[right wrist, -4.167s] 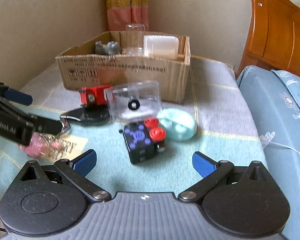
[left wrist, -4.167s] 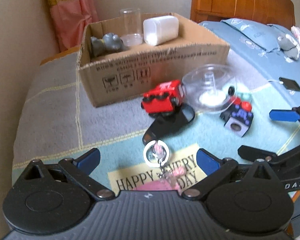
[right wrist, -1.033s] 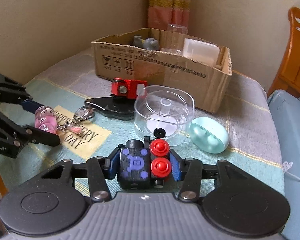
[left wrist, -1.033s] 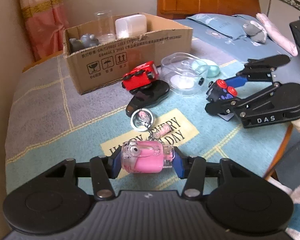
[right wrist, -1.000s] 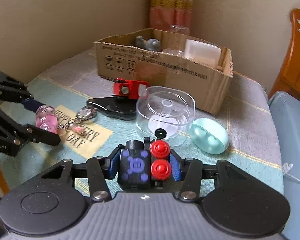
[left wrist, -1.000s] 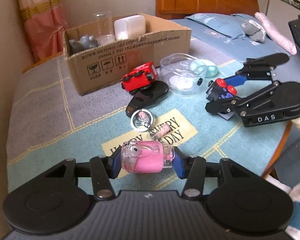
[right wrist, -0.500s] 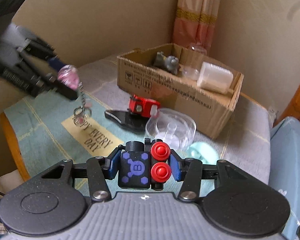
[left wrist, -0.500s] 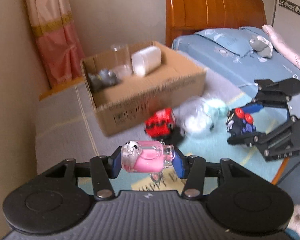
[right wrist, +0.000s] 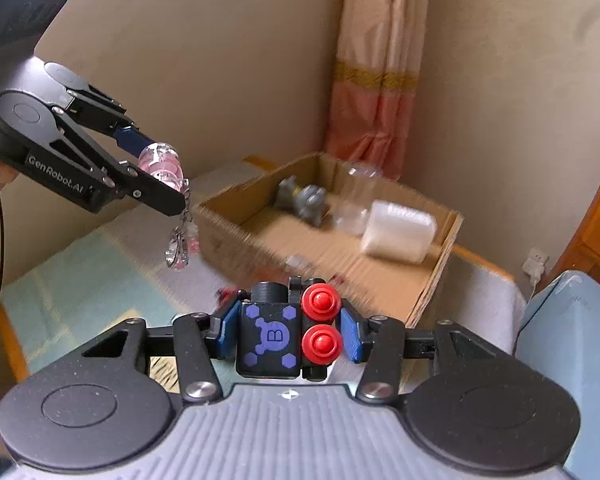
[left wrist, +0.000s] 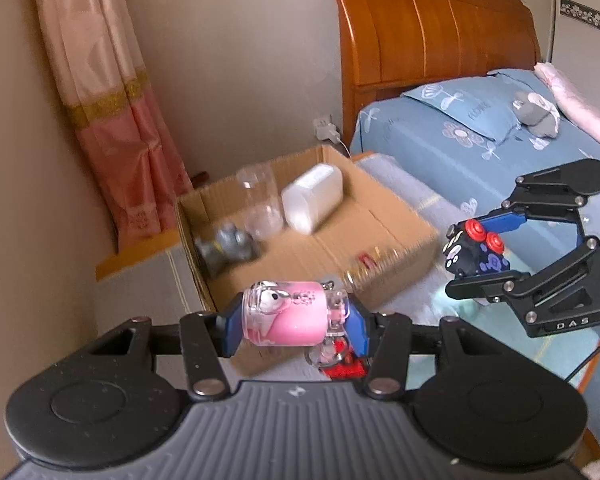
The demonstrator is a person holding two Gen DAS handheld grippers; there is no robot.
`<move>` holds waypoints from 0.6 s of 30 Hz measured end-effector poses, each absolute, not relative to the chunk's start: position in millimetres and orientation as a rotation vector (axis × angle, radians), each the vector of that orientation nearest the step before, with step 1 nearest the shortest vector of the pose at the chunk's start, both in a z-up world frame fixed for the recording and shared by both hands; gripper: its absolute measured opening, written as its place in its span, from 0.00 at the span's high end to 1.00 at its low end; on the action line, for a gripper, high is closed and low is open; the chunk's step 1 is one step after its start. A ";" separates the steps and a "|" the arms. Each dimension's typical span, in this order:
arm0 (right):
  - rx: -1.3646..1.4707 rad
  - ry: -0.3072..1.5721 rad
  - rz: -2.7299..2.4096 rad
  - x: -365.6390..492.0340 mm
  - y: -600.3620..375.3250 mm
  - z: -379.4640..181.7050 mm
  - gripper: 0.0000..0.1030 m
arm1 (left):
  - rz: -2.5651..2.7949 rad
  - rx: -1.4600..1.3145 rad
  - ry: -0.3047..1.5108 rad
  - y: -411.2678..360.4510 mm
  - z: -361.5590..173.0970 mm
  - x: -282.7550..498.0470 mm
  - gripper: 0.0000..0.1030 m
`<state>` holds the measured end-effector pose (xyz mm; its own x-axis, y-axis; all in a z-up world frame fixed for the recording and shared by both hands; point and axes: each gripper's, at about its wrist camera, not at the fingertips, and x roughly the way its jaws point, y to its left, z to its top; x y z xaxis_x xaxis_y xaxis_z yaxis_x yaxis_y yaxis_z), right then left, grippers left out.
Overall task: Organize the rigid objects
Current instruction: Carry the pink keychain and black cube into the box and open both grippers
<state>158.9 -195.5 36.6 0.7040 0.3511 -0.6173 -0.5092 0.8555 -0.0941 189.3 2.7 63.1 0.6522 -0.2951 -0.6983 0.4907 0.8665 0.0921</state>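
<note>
My left gripper (left wrist: pixel 294 322) is shut on a pink keychain toy (left wrist: pixel 286 312) and holds it in the air before the open cardboard box (left wrist: pixel 396 236); its ring and charms (right wrist: pixel 180 246) hang below. My right gripper (right wrist: pixel 288 336) is shut on a black fidget cube (right wrist: pixel 270 338) with purple marks and two red buttons, also raised near the box (right wrist: pixel 440 264). Each gripper shows in the other view: the right one (left wrist: pixel 480 252) at right, the left one (right wrist: pixel 158 168) at upper left.
The box holds a grey toy (right wrist: pixel 306 198), a clear cup (left wrist: pixel 260 204) and a white container (left wrist: pixel 312 196). A red toy car (left wrist: pixel 346 366) lies below my left gripper. A bed (left wrist: pixel 480 148) with wooden headboard stands right, a curtain (left wrist: pixel 112 120) behind.
Both grippers have risen from the table with their objects and moved toward the box; the box interior now sits lower and closer in both views.
</note>
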 end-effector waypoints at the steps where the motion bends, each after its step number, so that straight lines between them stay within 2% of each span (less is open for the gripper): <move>1: -0.262 0.623 0.479 164.3 -196.7 39.9 0.47 | -0.447 0.284 0.735 0.9 65.2 196.5 0.52; 6: -0.258 0.610 0.453 189.8 -200.1 51.3 0.47 | -0.416 0.303 0.742 -5.8 63.8 225.7 0.52; 15: -0.237 0.645 0.427 226.8 -205.3 47.2 0.47 | -0.376 0.269 0.812 -0.8 28.8 259.0 0.51; 16: -0.235 0.649 0.425 229.6 -204.9 46.2 0.46 | -0.371 0.266 0.803 0.5 26.2 259.7 0.43; 17: -0.232 0.655 0.424 234.5 -204.0 44.6 0.47 | -0.369 0.261 0.805 1.6 23.9 261.1 0.21; 18: -0.229 0.659 0.423 238.3 -203.9 43.4 0.47 | -0.362 0.254 0.808 3.2 22.6 261.6 0.10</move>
<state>238.3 -203.9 43.4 0.7097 0.3063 -0.6344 -0.4491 0.8905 -0.0725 261.6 3.2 22.6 0.6352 -0.2176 -0.7411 0.4086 0.9089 0.0833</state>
